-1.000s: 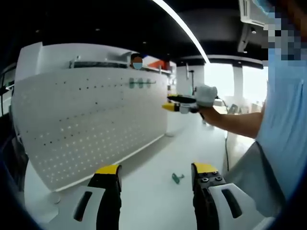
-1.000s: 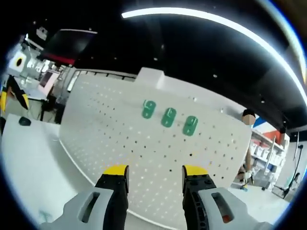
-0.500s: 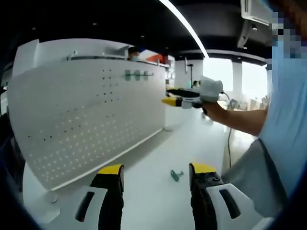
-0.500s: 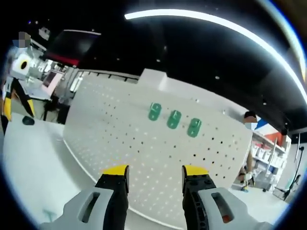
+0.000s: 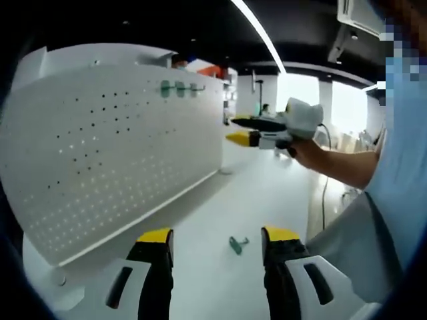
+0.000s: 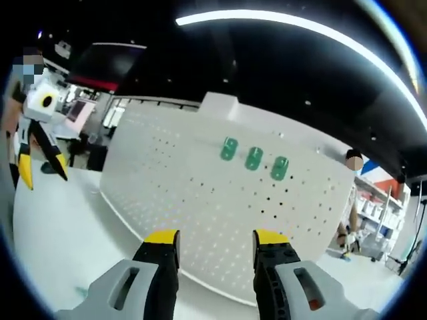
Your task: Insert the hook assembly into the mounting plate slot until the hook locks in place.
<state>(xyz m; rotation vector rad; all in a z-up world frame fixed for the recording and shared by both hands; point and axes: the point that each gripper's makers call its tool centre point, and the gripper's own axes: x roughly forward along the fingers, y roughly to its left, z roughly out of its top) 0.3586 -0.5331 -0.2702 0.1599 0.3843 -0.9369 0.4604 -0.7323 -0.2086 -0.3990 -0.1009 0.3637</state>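
Observation:
A white pegboard mounting plate [image 5: 113,153] stands upright on the white table, with three green hooks [image 5: 175,89] set in a row near its top. In the right gripper view the same plate [image 6: 220,213] faces me and the hooks [image 6: 253,158] sit above my jaws. One loose green hook [image 5: 235,244] lies on the table between my left jaws. My left gripper [image 5: 217,237] is open and holds nothing. My right gripper [image 6: 215,238] is open too, with nothing in it, and hangs in the air [image 5: 239,130] right of the plate.
The person's arm [image 5: 333,167] and light blue shirt take up the right side of the left gripper view. In the right gripper view the left gripper [image 6: 43,172] hangs at the far left. Another person [image 6: 348,220] stands behind the plate, beside shelves.
Both views have shifted with the hands. The left gripper has come further into the right gripper view from the left. The loose hook has stayed on the table.

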